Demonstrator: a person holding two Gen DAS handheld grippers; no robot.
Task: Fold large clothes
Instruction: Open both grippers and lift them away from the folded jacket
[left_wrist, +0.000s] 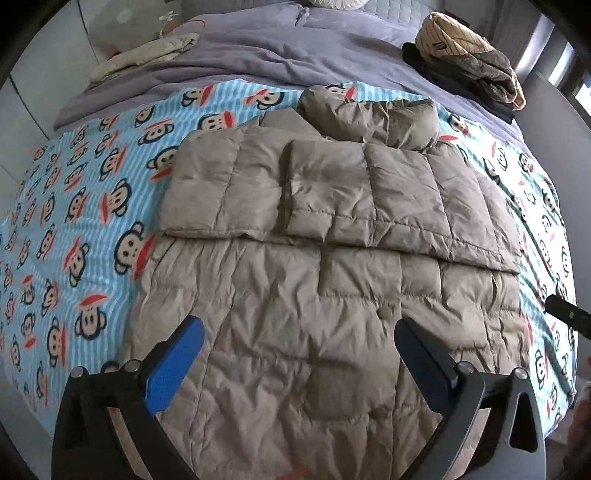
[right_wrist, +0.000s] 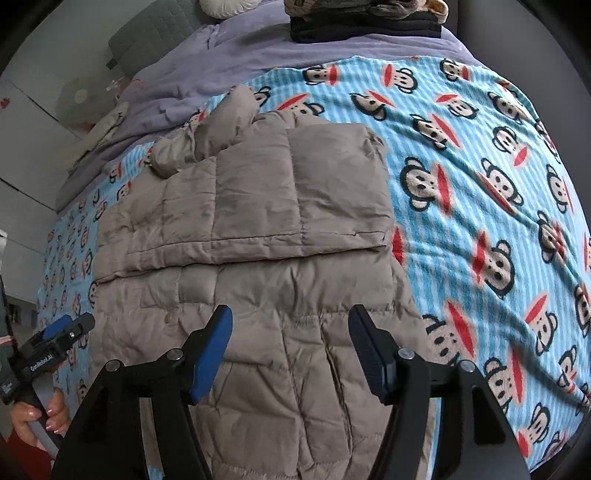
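left gripper (left_wrist: 299, 343) fingers wide over puffer coat (left_wrist: 332, 295) | right gripper (right_wrist: 290, 343) fingers wide | only right wrist view showed left hand (right_wrist: 38, 417) | coat's near hem cut off, possibly overhanging bed (right_wrist: 480, 147)

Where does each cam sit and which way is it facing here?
Left wrist: on the left gripper, above the near hem, looking up the bed over the taupe puffer jacket; own open fingers show, and the right gripper's tip at the right edge.
Right wrist: on the right gripper, over the jacket's right side, facing the same way; own open fingers, plus the left gripper and the hand holding it.
Shared: jacket, monkey-print blanket, stacked clothes.
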